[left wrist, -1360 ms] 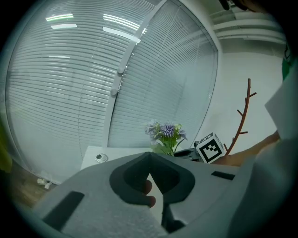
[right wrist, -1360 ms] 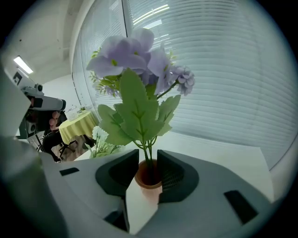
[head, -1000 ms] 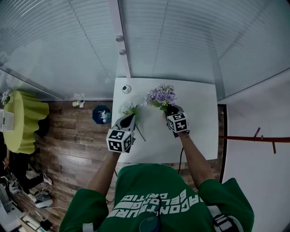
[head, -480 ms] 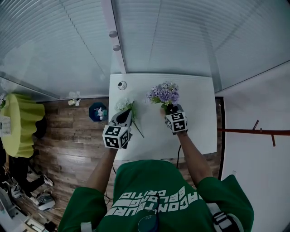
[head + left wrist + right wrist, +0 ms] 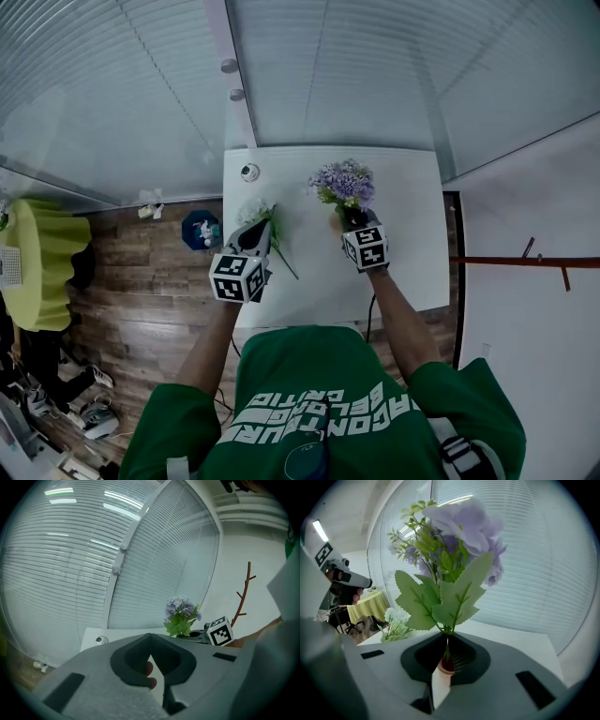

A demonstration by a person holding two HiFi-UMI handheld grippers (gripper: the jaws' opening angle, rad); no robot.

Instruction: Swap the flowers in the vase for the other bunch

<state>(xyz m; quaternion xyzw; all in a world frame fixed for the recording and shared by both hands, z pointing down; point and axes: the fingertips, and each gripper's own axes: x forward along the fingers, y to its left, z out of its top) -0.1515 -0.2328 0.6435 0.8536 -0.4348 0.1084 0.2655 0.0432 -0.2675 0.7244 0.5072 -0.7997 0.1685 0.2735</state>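
A bunch of purple flowers [image 5: 342,182] with green leaves stands upright over the white table [image 5: 412,206]. My right gripper [image 5: 351,217] holds it low on the stem. In the right gripper view the jaws are closing, and the thin stem [image 5: 447,644] is pinched between their tips with the blooms [image 5: 461,527] above. A bunch of white flowers [image 5: 255,214] lies on the table's left part, stem toward me. My left gripper [image 5: 265,228] hovers just over it, jaw tips together and nothing between them. No vase can be made out.
A small round object [image 5: 249,172] sits at the table's far left corner. A glass wall with blinds [image 5: 328,75] runs behind the table. A blue object [image 5: 202,230] is on the wooden floor at left, and a yellow-draped table [image 5: 42,258] is further left.
The head view has shifted slightly. The purple bunch stands a little more upright over the right gripper. The left gripper stays over the white flowers.
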